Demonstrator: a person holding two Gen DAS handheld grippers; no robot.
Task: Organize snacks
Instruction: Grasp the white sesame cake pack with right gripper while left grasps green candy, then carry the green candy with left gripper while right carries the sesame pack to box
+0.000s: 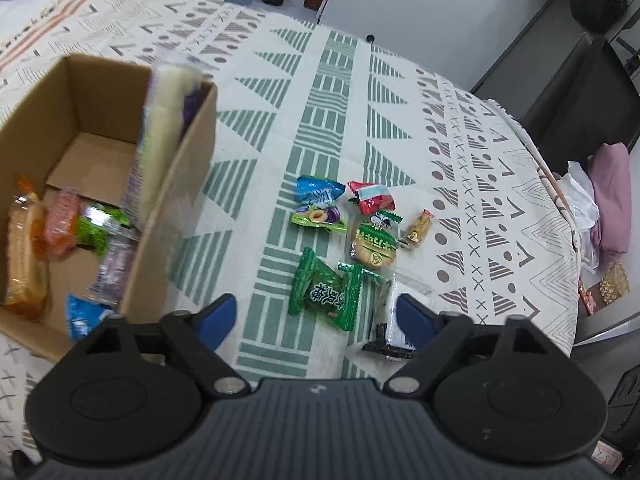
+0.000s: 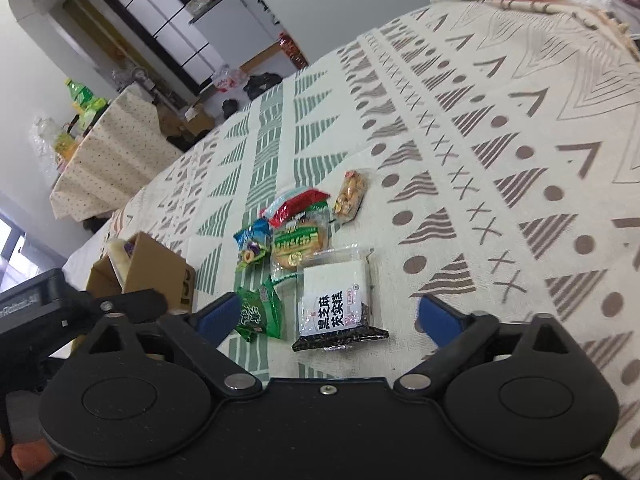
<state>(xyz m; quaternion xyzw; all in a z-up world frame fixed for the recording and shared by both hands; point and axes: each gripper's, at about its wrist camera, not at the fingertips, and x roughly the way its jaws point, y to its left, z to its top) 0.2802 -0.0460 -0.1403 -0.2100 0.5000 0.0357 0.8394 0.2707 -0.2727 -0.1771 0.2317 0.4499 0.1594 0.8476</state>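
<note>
My left gripper (image 1: 316, 318) wide, empty, over green packet (image 1: 326, 294). Right gripper (image 2: 330, 316) wide, empty, over white packet (image 2: 334, 300). Box (image 1: 182, 184) left, half filled. Risk: packets touching, grippers crowd, pinch two, crinkly wrapper slips.

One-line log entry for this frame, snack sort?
stage: reaching for loose snacks | left gripper: open, over green packet | right gripper: open, over black-and-white packet | cardboard box: partly filled
</note>
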